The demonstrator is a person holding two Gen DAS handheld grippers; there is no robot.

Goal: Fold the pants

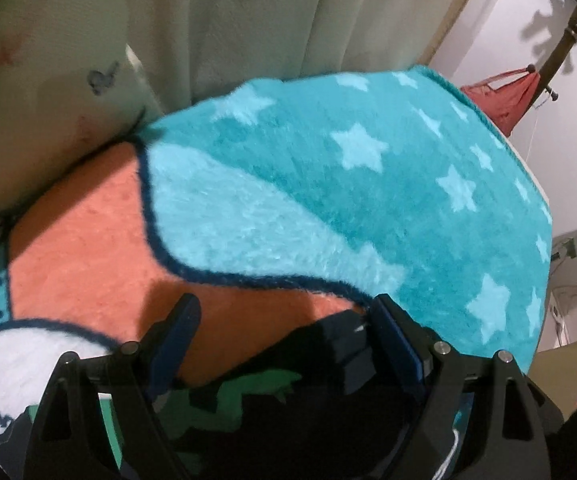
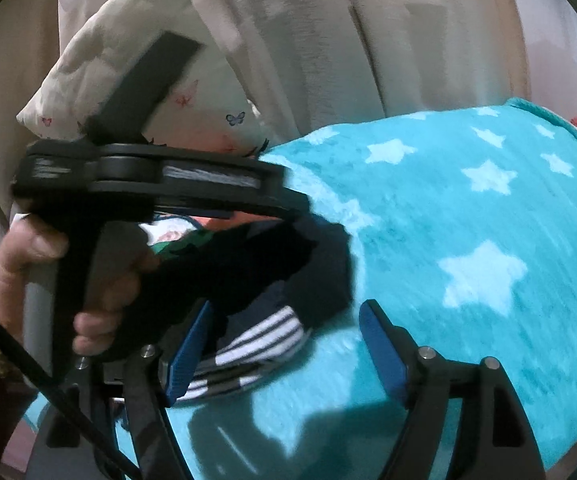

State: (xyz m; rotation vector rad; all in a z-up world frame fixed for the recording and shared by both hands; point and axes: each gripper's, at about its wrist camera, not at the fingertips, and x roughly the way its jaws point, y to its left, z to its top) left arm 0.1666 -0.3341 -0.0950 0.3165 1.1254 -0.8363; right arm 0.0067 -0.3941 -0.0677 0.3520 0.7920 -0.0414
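The pants are dark navy with green dinosaur shapes. In the left wrist view they lie bunched between and under my left gripper's wide-apart fingers, on the blanket. My left gripper is open and holds nothing. In the right wrist view the pants show as a dark heap with a navy-and-white striped cuff. My right gripper is open, with its left finger beside the cuff. The left gripper's body and the hand holding it hover over the heap.
A fluffy blanket, teal with pale stars and orange patches, covers the bed. A butterfly-print pillow and pale curtains stand behind. A red cloth hangs at the far right by the bed edge.
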